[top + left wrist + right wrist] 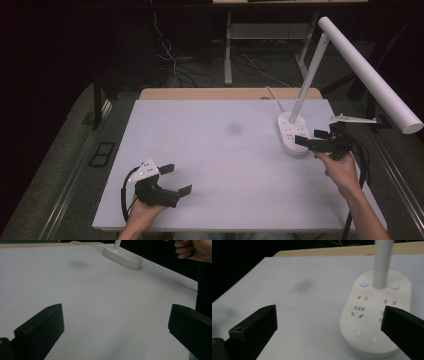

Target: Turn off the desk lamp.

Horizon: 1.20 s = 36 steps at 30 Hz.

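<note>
A white desk lamp stands at the table's right. Its oval base [291,134] carries several sockets, a slanted stem and a long bar head [370,75]. My right gripper [310,138] hovers at the base's right side, open, jaws pointing left over it and gripping nothing. In the right gripper view the base [372,322] lies ahead toward the right jaw of this gripper [329,322], and a small button [364,284] glows blue beside the stem. My left gripper [176,179] rests open near the front left, with bare table between the jaws of the left gripper [116,322].
The white table top [220,160] has a faint dark smudge [234,129] at its middle. The lamp's white cord [274,97] runs off the back edge. Cables and desk legs lie on the floor beyond. The person's right hand [195,250] is beyond the lamp base [123,257].
</note>
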Each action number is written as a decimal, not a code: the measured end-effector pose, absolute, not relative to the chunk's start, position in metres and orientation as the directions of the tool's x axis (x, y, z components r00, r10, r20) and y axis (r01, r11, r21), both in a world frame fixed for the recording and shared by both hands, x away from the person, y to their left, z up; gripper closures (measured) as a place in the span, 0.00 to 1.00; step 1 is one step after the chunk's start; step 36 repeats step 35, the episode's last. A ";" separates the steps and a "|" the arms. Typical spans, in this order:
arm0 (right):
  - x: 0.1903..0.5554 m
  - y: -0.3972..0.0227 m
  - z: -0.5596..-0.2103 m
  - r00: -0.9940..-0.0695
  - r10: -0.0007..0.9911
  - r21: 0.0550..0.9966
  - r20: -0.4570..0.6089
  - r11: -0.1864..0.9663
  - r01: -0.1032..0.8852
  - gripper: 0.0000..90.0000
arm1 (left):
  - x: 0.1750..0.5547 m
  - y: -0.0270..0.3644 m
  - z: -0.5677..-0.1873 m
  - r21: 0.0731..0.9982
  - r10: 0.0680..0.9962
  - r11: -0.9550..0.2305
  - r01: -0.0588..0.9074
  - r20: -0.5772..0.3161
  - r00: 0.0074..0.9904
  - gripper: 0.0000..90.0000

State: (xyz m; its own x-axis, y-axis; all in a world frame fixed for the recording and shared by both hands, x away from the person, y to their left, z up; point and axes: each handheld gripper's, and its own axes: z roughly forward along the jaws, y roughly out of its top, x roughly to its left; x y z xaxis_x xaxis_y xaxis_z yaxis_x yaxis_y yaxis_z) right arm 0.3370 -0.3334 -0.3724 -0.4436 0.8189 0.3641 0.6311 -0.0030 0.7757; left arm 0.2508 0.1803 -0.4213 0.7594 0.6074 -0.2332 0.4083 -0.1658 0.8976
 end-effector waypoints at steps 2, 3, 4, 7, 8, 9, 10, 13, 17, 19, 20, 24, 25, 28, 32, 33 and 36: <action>0.329 -0.330 -0.373 -0.466 0.807 0.788 0.363 0.001 0.616 0.01 | 0.251 0.180 -0.421 0.897 0.607 -0.166 0.409 -0.234 0.760 0.00; 0.326 -0.328 -0.373 -0.475 0.800 0.788 0.366 0.005 0.616 0.01 | 0.251 0.180 -0.421 0.897 0.606 -0.166 0.409 -0.234 0.760 0.00; 0.322 -0.326 -0.374 -0.482 0.796 0.790 0.366 0.008 0.613 0.01 | 0.251 0.180 -0.421 0.898 0.606 -0.166 0.409 -0.234 0.761 0.00; 0.312 -0.322 -0.374 -0.503 0.788 0.795 0.357 0.026 0.605 0.01 | 0.251 0.180 -0.421 0.897 0.606 -0.166 0.409 -0.235 0.760 0.00; 0.309 -0.321 -0.374 -0.508 0.785 0.795 0.355 0.033 0.606 0.01 | 0.251 0.180 -0.422 0.897 0.606 -0.165 0.410 -0.235 0.760 0.00; 0.306 -0.320 -0.374 -0.513 0.782 0.798 0.354 0.034 0.602 0.01 | 0.251 0.180 -0.422 0.897 0.606 -0.165 0.410 -0.236 0.759 0.00; 0.303 -0.319 -0.374 -0.518 0.780 0.801 0.351 0.037 0.598 0.01 | 0.251 0.180 -0.422 0.896 0.607 -0.164 0.412 -0.238 0.758 0.00; 0.295 -0.315 -0.376 -0.533 0.768 0.804 0.356 0.039 0.594 0.01 | 0.251 0.180 -0.422 0.896 0.606 -0.169 0.412 -0.235 0.760 0.00; 0.284 -0.312 -0.379 -0.552 0.754 0.808 0.356 0.048 0.587 0.01 | 0.252 0.181 -0.422 0.896 0.607 -0.170 0.411 -0.233 0.759 0.00; 0.278 -0.311 -0.381 -0.561 0.745 0.818 0.360 0.038 0.574 0.01 | 0.251 0.181 -0.422 0.895 0.608 -0.166 0.413 -0.237 0.757 0.00; 0.276 -0.310 -0.382 -0.567 0.743 0.822 0.356 0.039 0.567 0.01 | 0.251 0.181 -0.422 0.895 0.608 -0.169 0.413 -0.235 0.758 0.00; 0.265 -0.304 -0.389 -0.583 0.738 0.820 0.340 0.071 0.568 0.01 | 0.251 0.181 -0.422 0.895 0.609 -0.166 0.414 -0.236 0.757 0.00; 0.263 -0.302 -0.391 -0.587 0.737 0.821 0.334 0.078 0.565 0.01 | 0.251 0.181 -0.421 0.896 0.611 -0.166 0.413 -0.235 0.756 0.00; 0.256 -0.299 -0.398 -0.596 0.729 0.820 0.338 0.083 0.567 0.01 | 0.252 0.183 -0.421 0.896 0.612 -0.170 0.410 -0.230 0.756 0.00; 0.249 -0.296 -0.406 -0.597 0.732 0.817 0.329 0.097 0.569 0.01 | 0.252 0.183 -0.421 0.896 0.613 -0.168 0.411 -0.232 0.755 0.00; 0.248 -0.295 -0.409 -0.600 0.730 0.818 0.328 0.099 0.567 0.01 | 0.252 0.182 -0.421 0.896 0.613 -0.166 0.412 -0.233 0.755 0.00; 0.247 -0.294 -0.413 -0.598 0.730 0.813 0.332 0.100 0.574 0.01 | 0.252 0.182 -0.421 0.896 0.612 -0.166 0.412 -0.234 0.755 0.00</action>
